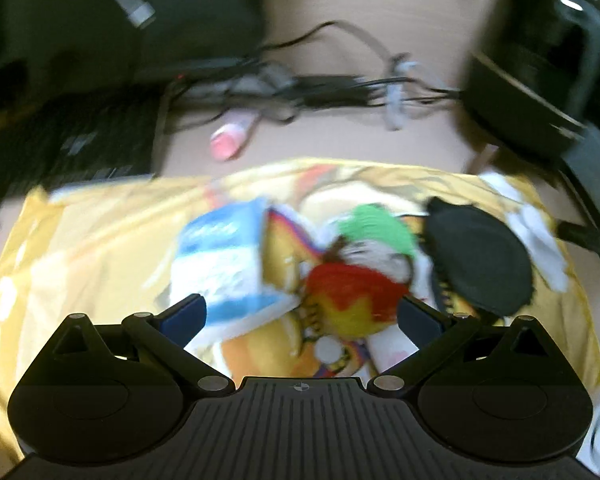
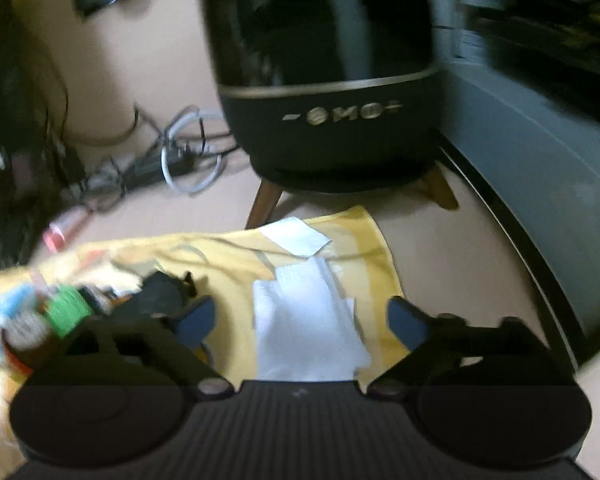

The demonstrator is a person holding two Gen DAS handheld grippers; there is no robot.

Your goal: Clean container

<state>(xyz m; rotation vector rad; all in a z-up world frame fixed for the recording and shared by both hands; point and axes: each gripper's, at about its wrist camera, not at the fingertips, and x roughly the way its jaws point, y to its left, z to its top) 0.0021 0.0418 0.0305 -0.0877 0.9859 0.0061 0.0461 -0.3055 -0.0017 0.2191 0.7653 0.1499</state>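
Left gripper point(image 1: 302, 314) angled down, fingers spread wide, gripping nothing; blurred container point(image 1: 354, 300) between them on yellow cloth point(image 1: 100, 248). Black lid point(image 1: 480, 260) at 2 o'clock, cable tangle point(image 1: 300, 92) at 12. Right gripper point(image 2: 300, 318) splayed empty above white tissue point(image 2: 308, 320); cloth edge at 1 o'clock, black appliance point(image 2: 328, 80) beyond.

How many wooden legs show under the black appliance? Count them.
2. One wooden leg stands under the black appliance's left side, the other under its right. Any rear legs are hidden.
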